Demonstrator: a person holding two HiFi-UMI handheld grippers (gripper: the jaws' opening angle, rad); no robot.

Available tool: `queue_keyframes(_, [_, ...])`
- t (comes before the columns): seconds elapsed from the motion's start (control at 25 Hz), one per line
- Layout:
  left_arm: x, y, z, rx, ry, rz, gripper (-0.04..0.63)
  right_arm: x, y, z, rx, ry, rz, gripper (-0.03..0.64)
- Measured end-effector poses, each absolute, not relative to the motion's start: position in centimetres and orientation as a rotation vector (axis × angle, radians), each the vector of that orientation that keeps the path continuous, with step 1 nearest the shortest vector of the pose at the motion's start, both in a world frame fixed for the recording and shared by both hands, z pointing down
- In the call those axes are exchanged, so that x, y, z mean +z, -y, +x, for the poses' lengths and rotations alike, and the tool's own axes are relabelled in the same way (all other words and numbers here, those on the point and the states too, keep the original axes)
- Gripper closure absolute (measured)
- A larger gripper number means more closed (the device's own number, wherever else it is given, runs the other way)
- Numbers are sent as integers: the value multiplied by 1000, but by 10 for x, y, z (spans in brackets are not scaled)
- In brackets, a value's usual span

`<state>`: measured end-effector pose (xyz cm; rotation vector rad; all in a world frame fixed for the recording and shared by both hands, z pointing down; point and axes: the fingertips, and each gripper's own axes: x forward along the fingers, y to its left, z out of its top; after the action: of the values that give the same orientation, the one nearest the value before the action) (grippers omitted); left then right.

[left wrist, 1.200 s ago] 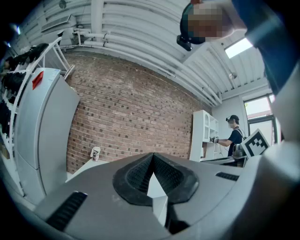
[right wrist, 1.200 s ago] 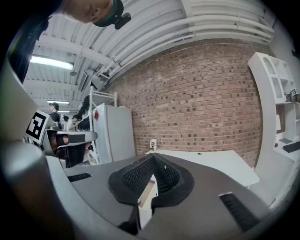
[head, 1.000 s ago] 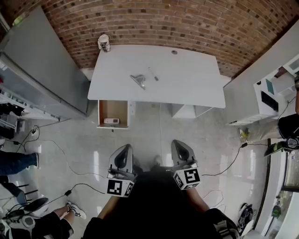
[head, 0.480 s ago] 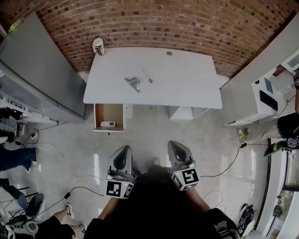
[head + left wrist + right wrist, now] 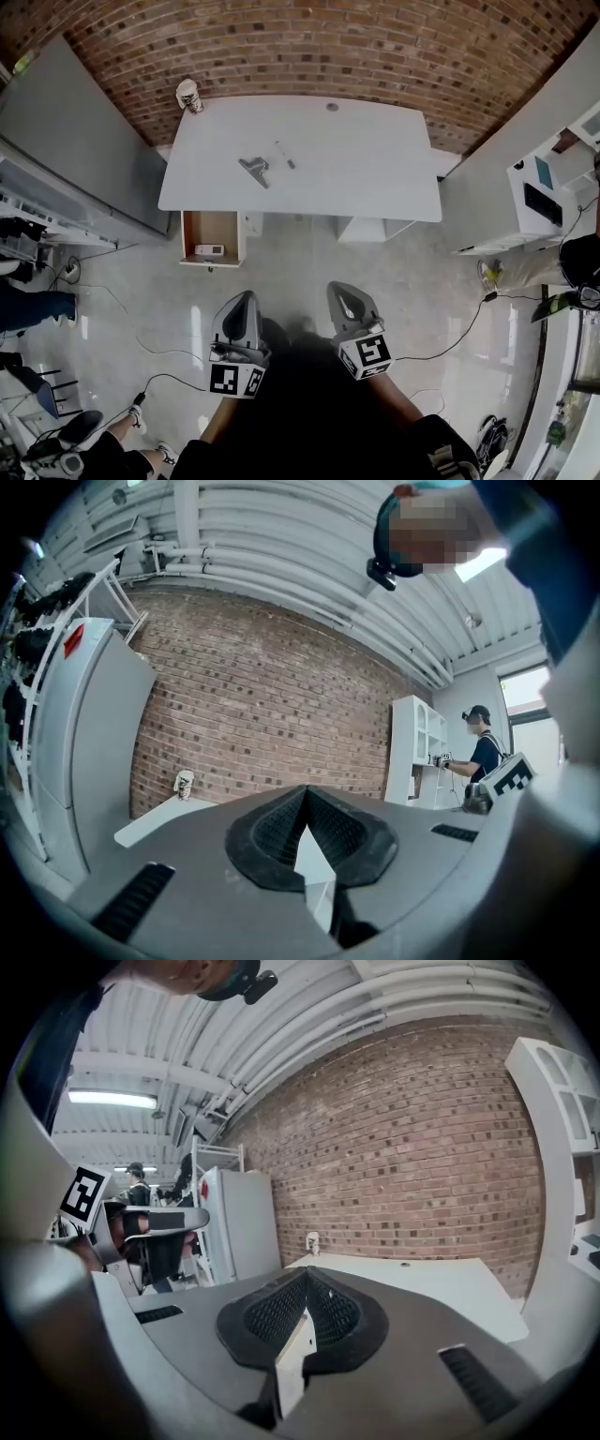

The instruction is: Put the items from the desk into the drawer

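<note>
Across the floor stands the white desk. On it lie a grey metal clip-like item and a thin pen-like stick, and a paper cup stands at its far left corner. Under the desk's left end a wooden drawer is pulled out, with a small white item inside. My left gripper and right gripper are held side by side, well short of the desk, both shut and empty. The cup and desk show in the left gripper view, and the cup and desk in the right gripper view.
A grey cabinet stands left of the desk and white shelving to the right. Cables trail over the floor. A person stands by a white shelf. A brick wall backs the desk.
The desk and drawer have slid leftwards in the head view as I walk. Both grippers have advanced a little and stayed shut. Feet at the lower left have shifted.
</note>
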<state>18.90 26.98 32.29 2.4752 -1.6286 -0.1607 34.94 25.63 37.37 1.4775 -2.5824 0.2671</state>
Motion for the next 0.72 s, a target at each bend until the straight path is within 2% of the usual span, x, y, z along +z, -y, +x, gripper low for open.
queue_keyframes(0.32, [330,-244,191,-141,1658,2435,594,383,-226,350,305,2593,1436,617])
queue_keyframes(0.72, [331,-154,183,-159,1619,2453,594,386,-144,339,313,2557,1440,617])
